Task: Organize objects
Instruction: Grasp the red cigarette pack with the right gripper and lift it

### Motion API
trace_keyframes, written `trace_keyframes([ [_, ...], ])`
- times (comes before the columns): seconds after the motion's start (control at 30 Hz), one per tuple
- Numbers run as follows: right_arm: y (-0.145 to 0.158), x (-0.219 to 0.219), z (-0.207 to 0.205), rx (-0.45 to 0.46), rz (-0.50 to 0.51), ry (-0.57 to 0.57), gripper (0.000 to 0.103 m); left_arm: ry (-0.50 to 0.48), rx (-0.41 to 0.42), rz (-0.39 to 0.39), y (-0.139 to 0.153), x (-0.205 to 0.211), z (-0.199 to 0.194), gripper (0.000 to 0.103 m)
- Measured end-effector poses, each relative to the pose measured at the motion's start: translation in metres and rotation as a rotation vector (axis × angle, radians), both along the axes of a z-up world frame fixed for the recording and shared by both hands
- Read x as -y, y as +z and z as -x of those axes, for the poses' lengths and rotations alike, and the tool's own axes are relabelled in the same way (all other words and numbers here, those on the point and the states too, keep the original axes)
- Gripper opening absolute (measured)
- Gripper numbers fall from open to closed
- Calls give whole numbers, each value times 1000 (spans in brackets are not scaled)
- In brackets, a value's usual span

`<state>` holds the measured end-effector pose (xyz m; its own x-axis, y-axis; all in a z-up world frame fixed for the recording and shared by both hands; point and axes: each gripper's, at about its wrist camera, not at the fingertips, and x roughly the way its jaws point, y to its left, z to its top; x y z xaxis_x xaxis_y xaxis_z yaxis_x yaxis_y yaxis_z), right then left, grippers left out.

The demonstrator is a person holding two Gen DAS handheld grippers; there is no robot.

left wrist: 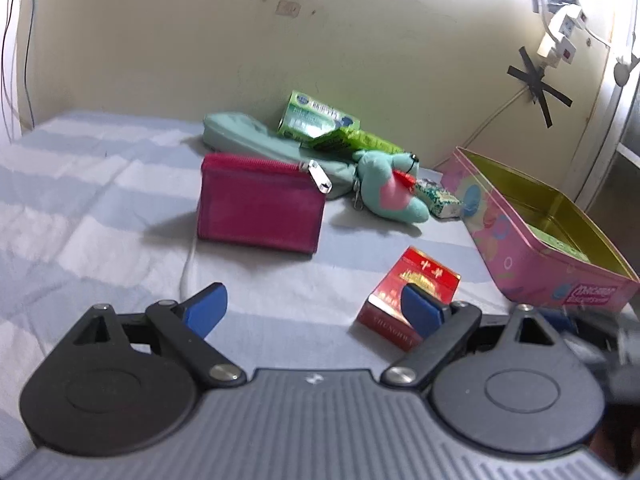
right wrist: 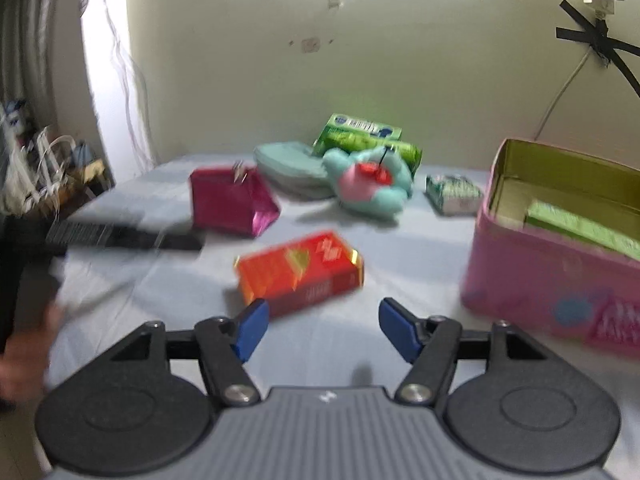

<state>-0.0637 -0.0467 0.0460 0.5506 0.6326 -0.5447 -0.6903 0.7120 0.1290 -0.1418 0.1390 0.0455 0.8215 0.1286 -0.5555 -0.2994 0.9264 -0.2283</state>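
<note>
two empty grippers over a striped bed: left gripper [left wrist: 314, 308] spread wide, right gripper [right wrist: 320, 324] partly apart. red box [right wrist: 298, 276] lies just ahead, near the pink tin [right wrist: 556, 276]; a skewed approach could shove it away

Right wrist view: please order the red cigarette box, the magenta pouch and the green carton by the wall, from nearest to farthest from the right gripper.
From the right gripper:
1. Red cigarette box, just ahead, slightly left.
2. Magenta pouch, farther back on the left.
3. Green carton, at the wall, behind the plush toy.
</note>
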Motion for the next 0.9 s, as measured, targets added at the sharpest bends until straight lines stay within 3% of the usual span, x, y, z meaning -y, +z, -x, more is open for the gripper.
trace_keyframes([
  [0.07, 3, -10, -23, -44, -31, -20, 63, -4, -10, 63, -5, -4, 2, 94],
  [0.27, -17, -28, -75, -262, -93, -22, 47, -35, -46, 260, -18, -7, -9, 88],
  [0.4, -27, -10, -59, -381, -201, 34, 38, -36, -42, 221, -18, 1, -14, 78],
  [0.53, -27, 0, -6, -281, -140, 139, 38, -80, -40, 234, -19, 4, -12, 74],
  [0.67, -19, -9, 33, -26, 27, 133, 55, -80, -43, 223, -17, 3, -5, 75],
  [0.9, -24, -30, 26, -22, 80, 133, 58, -21, -55, 191, -16, -10, -11, 73],
])
